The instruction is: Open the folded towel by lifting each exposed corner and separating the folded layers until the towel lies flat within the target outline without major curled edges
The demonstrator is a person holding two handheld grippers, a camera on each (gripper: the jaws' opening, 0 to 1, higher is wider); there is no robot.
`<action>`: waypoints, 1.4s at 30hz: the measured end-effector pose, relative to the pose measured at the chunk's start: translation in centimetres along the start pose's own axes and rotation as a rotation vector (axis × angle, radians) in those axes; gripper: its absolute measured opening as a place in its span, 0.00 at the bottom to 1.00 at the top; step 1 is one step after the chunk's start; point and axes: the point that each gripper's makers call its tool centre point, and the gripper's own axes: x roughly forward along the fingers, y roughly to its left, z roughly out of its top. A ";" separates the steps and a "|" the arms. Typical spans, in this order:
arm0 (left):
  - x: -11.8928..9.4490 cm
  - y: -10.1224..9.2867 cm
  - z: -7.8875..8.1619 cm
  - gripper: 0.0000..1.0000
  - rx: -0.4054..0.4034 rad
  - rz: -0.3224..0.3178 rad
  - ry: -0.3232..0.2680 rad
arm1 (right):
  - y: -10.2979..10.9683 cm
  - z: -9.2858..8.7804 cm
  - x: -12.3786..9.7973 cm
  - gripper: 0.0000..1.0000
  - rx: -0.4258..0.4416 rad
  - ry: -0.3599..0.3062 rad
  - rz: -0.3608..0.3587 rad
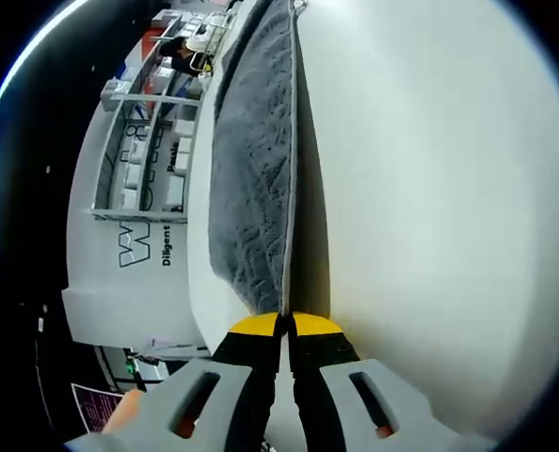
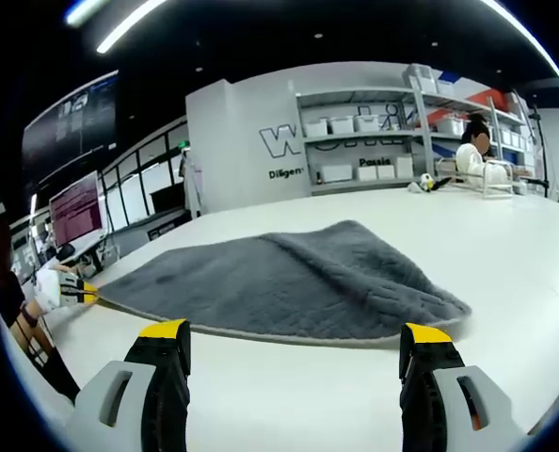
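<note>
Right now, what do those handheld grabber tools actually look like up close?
Each has two light grey plastic jaws with slotted cutouts, black inner faces and yellow tips. The left gripper shows orange inside its slots. The right gripper has the same grey, black and yellow build.

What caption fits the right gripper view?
Open right gripper faces a folded grey towel on a white table; left gripper pinches its far corner.

Left tool (image 1: 284, 325): grey slotted jaws, black stems, yellow tips. Right tool (image 2: 295, 340): same grey, black, yellow.
</note>
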 end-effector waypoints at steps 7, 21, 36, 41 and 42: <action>-0.5 -0.6 -0.9 0.03 -0.005 -0.011 0.027 | -0.1 -0.3 0.2 0.94 0.003 0.006 -0.001; -1.5 -1.1 -4.0 0.03 0.000 -0.016 0.116 | 0.1 -0.5 0.6 0.94 0.007 0.011 0.001; -3.2 -0.9 -2.8 0.09 -0.262 0.003 0.019 | 0.4 -0.4 1.1 0.94 0.003 0.015 0.012; -3.1 -1.1 -1.7 0.15 -0.461 -0.020 -0.073 | -0.1 -0.6 0.8 0.94 0.007 0.021 -0.002; -3.1 -1.1 -1.4 0.17 -0.504 -0.025 -0.090 | -0.1 -0.7 0.8 0.94 0.007 0.022 -0.006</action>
